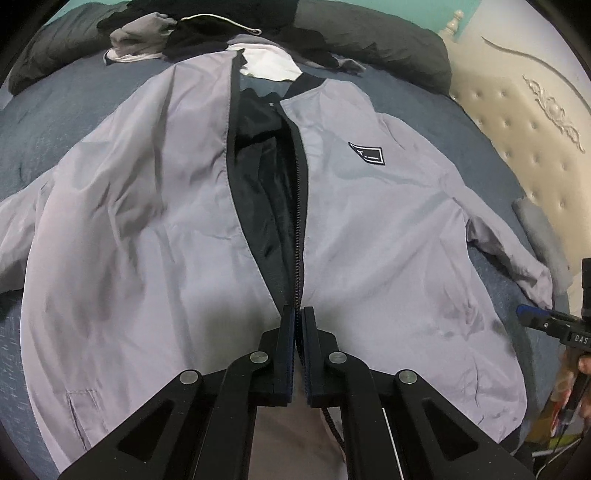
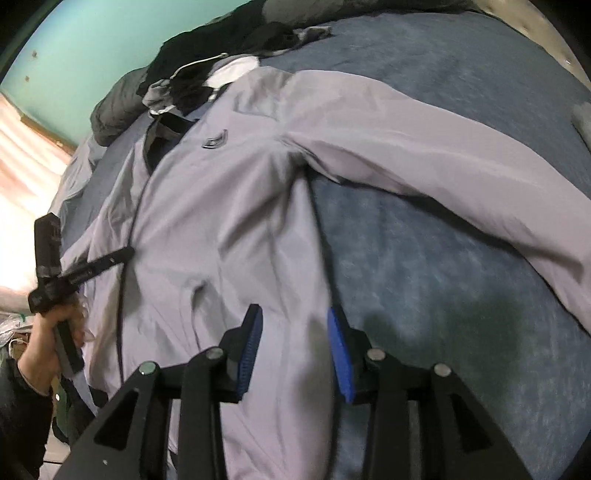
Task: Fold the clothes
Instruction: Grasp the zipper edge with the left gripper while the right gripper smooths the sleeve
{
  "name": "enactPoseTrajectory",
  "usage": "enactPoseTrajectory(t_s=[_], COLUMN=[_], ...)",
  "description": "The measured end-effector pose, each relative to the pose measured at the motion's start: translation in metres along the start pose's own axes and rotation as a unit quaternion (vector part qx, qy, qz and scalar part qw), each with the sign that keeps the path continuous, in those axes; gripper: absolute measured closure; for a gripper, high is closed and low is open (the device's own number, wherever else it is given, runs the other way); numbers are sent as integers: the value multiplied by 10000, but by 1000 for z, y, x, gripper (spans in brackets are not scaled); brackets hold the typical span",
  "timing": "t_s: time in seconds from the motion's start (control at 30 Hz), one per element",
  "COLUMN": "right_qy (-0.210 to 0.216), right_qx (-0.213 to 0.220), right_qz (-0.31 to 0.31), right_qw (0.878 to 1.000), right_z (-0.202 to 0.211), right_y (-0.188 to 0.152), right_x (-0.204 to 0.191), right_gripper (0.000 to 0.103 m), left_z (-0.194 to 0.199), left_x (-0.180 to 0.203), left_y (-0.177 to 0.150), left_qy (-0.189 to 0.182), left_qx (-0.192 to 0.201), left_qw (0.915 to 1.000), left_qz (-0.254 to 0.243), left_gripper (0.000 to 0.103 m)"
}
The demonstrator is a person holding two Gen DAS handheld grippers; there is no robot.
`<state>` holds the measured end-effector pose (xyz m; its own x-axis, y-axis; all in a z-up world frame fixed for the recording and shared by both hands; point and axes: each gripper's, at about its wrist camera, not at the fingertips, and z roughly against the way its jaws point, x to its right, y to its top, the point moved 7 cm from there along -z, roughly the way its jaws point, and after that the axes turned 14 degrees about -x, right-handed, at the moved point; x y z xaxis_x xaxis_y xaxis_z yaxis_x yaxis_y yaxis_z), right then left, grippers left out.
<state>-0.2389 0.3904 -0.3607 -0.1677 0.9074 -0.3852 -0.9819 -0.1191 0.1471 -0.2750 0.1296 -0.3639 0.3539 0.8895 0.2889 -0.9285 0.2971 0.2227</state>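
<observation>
A light grey jacket (image 1: pixel 155 221) lies spread front-up on a bed (image 1: pixel 55 122) covered in blue-grey bedding, its front partly unzipped so the black lining shows between the two panels. The left gripper (image 1: pixel 298 321) has its fingers (image 1: pixel 286 354) clenched on the black zipper edge (image 1: pixel 298 236) near the jacket's hem; the zipper line runs straight away from the fingertips toward the collar, and a black chest patch (image 1: pixel 365 152) sits beyond and to the right of them. The right gripper (image 2: pixel 295 325) stands with its blue-padded fingers (image 2: pixel 340 354) apart, released, over the jacket's side edge: the grey cloth lies under and between them, with no pad visibly pressing on it. Beyond the right fingers one sleeve (image 2: pixel 424 155) stretches out across the bedding to the right. A heap of dark clothes (image 1: pixel 207 33) and a dark pillow (image 1: pixel 388 48) lie far past the collar. To the right of the left fingers stands a cream tufted headboard (image 1: pixel 524 122).
</observation>
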Motion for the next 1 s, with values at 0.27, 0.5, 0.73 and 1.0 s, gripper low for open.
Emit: enactPoseTrajectory(t_s=[0.27,0.5,0.73,1.0], right_qy=[-60,491,1241,1245], right_qx=[202,510,664,823], right_qz=[150,-745,-1321,-1334], right_qw=[9997,9947,9812,9797], right_z=[-22,-36,-43,-40], right_y=[54,91,115,126], right_x=[-19,8,23,32], right_gripper=[67,66,66,98], left_z=[3,2,0,-7], left_x=[-1,1,5,12], left_y=[-3,-2,1,2], left_qy=[-268,-439,-523,-592], left_qx=[36,67,61,-23], left_qw=[9996,9990,9985,9979], left_qz=[2,-18,-123,-267], left_gripper=[99,98,98,98])
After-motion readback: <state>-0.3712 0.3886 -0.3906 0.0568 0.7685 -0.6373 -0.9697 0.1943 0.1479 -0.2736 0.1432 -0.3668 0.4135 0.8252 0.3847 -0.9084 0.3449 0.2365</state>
